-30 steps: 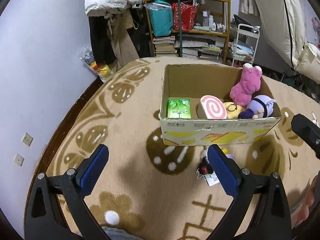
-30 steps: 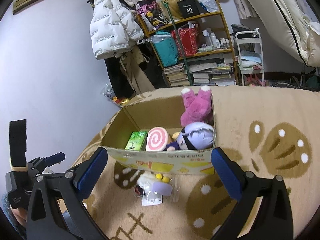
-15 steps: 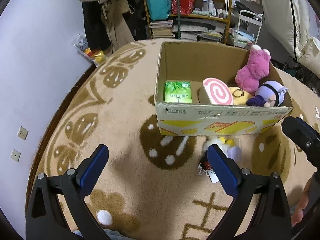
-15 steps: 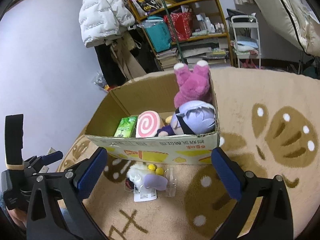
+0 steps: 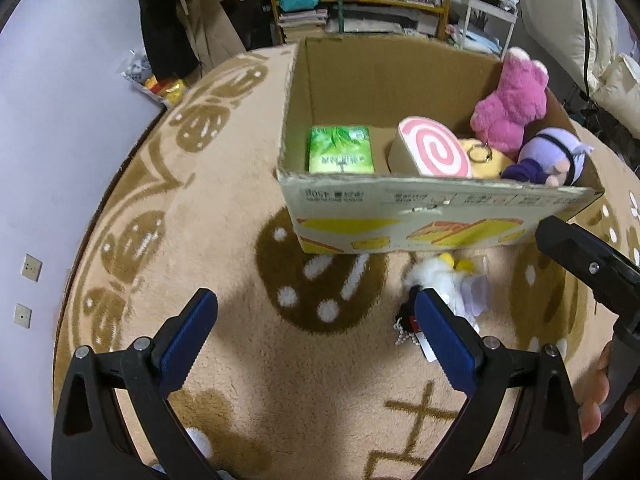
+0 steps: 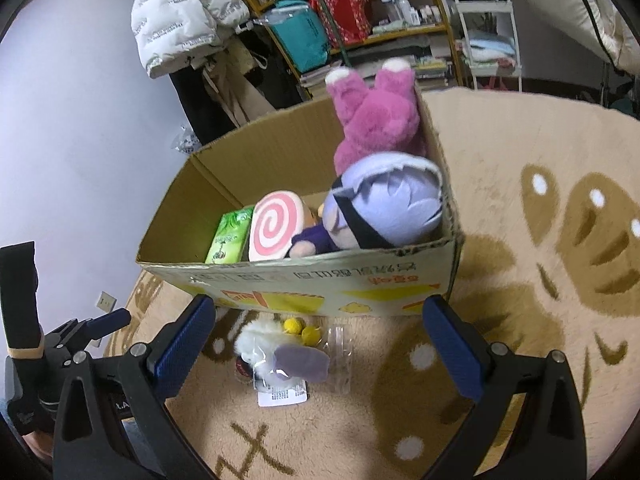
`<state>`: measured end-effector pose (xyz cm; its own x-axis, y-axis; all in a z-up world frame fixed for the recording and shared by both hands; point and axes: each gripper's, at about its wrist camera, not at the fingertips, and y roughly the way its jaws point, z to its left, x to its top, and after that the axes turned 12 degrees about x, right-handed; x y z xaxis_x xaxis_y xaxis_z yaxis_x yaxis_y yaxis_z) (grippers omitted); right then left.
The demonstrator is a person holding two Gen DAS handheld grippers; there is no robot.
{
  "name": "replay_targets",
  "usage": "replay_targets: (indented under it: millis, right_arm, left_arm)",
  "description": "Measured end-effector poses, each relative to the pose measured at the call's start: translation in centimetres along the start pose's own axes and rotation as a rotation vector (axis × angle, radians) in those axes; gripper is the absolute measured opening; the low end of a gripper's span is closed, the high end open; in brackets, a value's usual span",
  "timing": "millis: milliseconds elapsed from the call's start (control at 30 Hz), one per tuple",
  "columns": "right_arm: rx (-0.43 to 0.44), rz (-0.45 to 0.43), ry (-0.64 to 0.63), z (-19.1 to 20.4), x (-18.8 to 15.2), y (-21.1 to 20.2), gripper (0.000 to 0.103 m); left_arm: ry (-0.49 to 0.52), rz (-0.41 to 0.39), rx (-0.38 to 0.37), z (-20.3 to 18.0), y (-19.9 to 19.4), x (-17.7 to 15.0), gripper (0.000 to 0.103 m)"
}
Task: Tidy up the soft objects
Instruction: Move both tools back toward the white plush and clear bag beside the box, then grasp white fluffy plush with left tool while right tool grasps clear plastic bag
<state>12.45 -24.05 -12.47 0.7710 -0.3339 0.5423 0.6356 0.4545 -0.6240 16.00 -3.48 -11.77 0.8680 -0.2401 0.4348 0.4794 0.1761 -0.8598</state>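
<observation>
Between the wide-open pads of the right gripper [image 6: 318, 344] lay the small white plush [image 6: 276, 346], on the rug [image 6: 500, 168] just before the cardboard box [image 6: 320, 280]. Left gripper [image 5: 316, 332] hovered open too. Descending straight and pinching the fluffy body, not its plastic wrap, seemed wisest.

The carpet [image 6: 520, 152] is beige with brown blobs dotted white. The cardboard box [image 6: 312, 284] is tan, its near face printed with yellow and orange shapes. Inside it are a green packet [image 5: 341, 155], a pink-and-white spiral cushion [image 5: 434, 153], a bright pink plush [image 6: 378, 124] with white feet, and a lilac-haired doll [image 6: 386, 204] in dark purple. The tongs' pads [image 6: 186, 344] are blue on black arms.
</observation>
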Motion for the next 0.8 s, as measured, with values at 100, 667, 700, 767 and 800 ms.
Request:
replay_targets:
  millis: [100, 667, 700, 767, 800]
  right_arm:
    - [0.014, 0.027, 0.039, -0.6, -0.2, 1.0, 0.103]
    - [0.097, 0.158, 0.135, -1.4, -1.5, 5.0, 0.103]
    - [0.101, 0.167, 0.136, -1.4, -1.5, 5.1, 0.103]
    - [0.109, 0.188, 0.146, -1.4, -1.8, 5.5, 0.103]
    - [0.112, 0.198, 0.149, -1.4, -1.9, 5.7, 0.1]
  left_arm:
    - [0.013, 0.015, -0.002, -0.3, 0.6, 0.0, 0.098]
    - [0.163, 0.049, -0.05, -3.8, 2.5, -0.3, 0.098]
    - [0.162, 0.053, -0.059, -3.9, 2.6, -0.3, 0.098]
    - [0.16, 0.06, -0.078, -4.1, 2.7, -0.3, 0.098]
    - [0.157, 0.065, -0.089, -4.2, 2.9, -0.3, 0.098]
